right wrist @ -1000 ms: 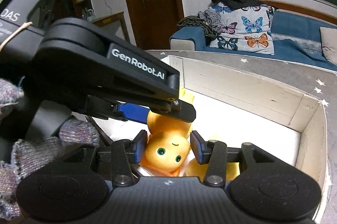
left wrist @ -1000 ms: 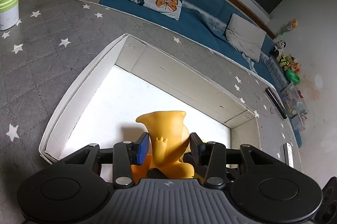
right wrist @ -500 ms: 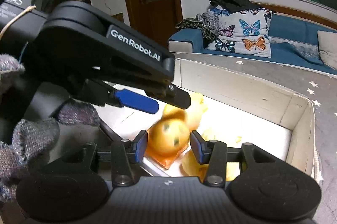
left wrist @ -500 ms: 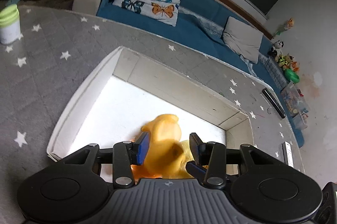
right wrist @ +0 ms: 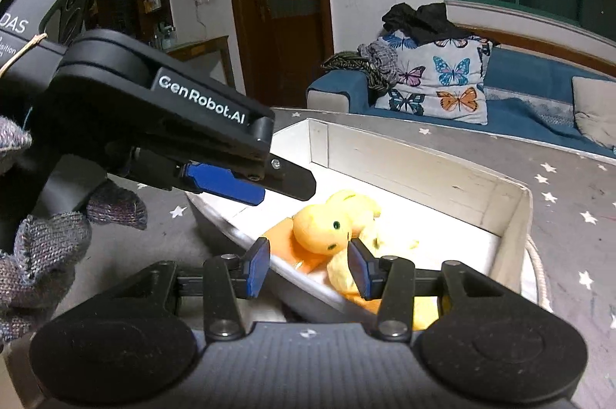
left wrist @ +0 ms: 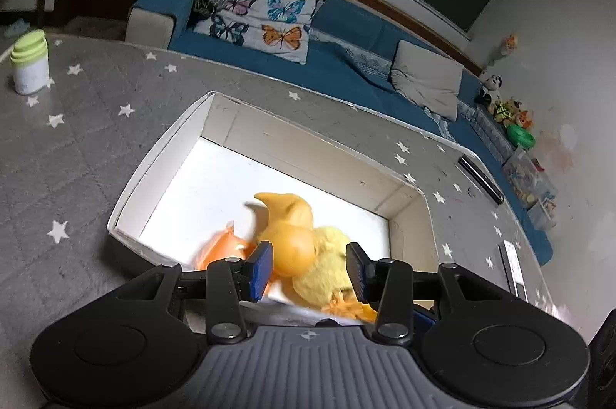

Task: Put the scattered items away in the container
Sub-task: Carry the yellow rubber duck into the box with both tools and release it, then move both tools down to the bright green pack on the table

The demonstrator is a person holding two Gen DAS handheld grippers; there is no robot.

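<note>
Both grippers apart over the box, toys loose inside.

Left gripper and right gripper hold nothing; the yellow toys lie just ahead of the tips in the near end of the white box. Risk, judged: a pad snags the orange toy on pulling out and drags it over the near wall; the two tools are also near enough to bump.
</note>
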